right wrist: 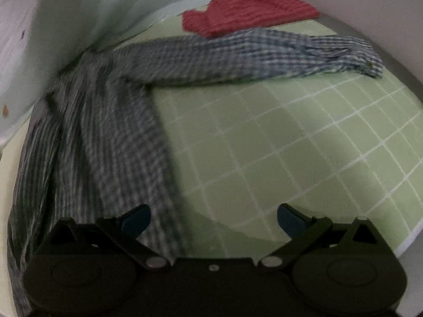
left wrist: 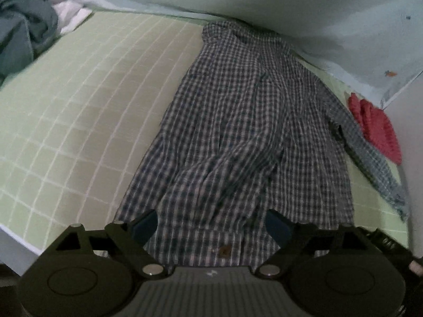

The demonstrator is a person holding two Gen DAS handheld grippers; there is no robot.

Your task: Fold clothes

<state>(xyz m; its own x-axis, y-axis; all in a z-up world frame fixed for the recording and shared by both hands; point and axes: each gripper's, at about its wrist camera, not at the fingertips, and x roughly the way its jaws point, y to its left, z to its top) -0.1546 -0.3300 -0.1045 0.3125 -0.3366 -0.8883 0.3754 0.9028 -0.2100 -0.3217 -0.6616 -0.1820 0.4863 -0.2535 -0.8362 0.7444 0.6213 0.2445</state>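
Note:
A blue and white checked shirt (left wrist: 238, 121) lies lengthwise on a green grid-patterned sheet (left wrist: 87, 111), collar at the far end, one sleeve folded over its front. Its other sleeve (right wrist: 238, 52) stretches out to the right across the sheet. My left gripper (left wrist: 211, 224) is open over the shirt's near hem, empty. My right gripper (right wrist: 214, 219) is open and empty, its left finger over the shirt's right edge (right wrist: 137, 158), its right finger over bare sheet (right wrist: 290, 145).
A folded red knit garment (right wrist: 246, 8) lies beyond the outstretched sleeve; it also shows in the left wrist view (left wrist: 375, 124). A pale carrot-print quilt (left wrist: 290, 5) runs along the far side. Crumpled grey-blue clothes (left wrist: 23, 34) sit far left.

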